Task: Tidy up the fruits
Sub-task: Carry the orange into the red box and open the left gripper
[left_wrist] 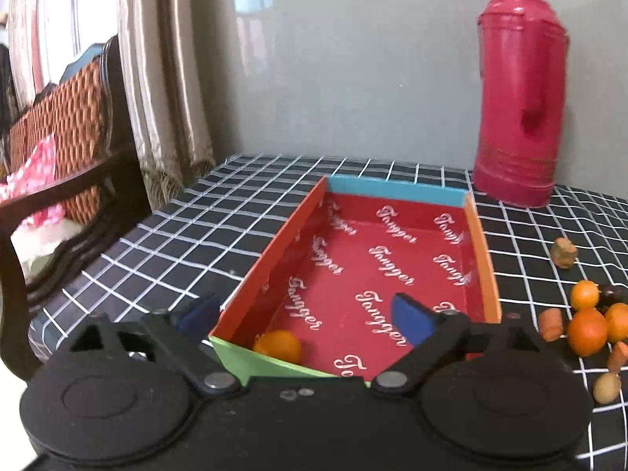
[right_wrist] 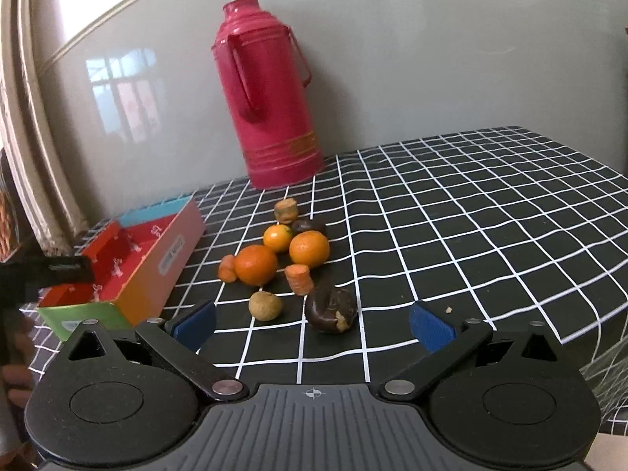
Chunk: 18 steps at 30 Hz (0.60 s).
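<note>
A shallow cardboard box with a red printed lining stands on the checked cloth. One orange lies in its near corner. My left gripper is open above that corner with nothing between its blue pads; one pad is outside the wall and the other is over the lining. In the right wrist view the box is at the left. Right of it lie three oranges, carrot pieces, a tan round fruit and a dark fruit. My right gripper is open just short of the dark fruit, empty.
A tall pink thermos stands against the grey wall behind the fruit. A wooden chair and curtains are left of the table. The cloth's right edge drops off near my right gripper. A hand shows at the lower left.
</note>
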Motion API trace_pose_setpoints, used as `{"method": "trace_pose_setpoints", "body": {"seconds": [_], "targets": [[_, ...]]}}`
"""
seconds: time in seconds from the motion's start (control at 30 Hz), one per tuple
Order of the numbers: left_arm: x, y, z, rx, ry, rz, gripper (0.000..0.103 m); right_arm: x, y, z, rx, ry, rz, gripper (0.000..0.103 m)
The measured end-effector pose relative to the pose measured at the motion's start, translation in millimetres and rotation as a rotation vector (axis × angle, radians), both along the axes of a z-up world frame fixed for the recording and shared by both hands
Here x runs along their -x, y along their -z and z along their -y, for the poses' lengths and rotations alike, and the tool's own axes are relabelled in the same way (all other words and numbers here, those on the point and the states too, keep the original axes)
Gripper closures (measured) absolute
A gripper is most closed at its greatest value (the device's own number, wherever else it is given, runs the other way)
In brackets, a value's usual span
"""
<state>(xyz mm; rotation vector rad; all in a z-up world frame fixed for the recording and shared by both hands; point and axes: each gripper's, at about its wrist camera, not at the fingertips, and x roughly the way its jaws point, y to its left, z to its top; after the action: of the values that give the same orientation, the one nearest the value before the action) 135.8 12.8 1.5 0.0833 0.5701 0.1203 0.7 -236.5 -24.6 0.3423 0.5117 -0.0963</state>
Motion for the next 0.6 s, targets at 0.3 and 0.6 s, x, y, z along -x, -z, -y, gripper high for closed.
{"method": "trace_pose_setpoints", "body": {"seconds": [0.3,0.6], "targets": [[16.5,-6.8,-6.8,0.006,0.034,0.000,0.006,-28.4,-0.2,13.4,0.057,-0.063,-0.044,0.000],[33.6,-11.8,-27.2,0.002,0.001,0.034,0.006,-30.2,8.2,18.3,0.091,-0.040,-0.051,0.000]]}}
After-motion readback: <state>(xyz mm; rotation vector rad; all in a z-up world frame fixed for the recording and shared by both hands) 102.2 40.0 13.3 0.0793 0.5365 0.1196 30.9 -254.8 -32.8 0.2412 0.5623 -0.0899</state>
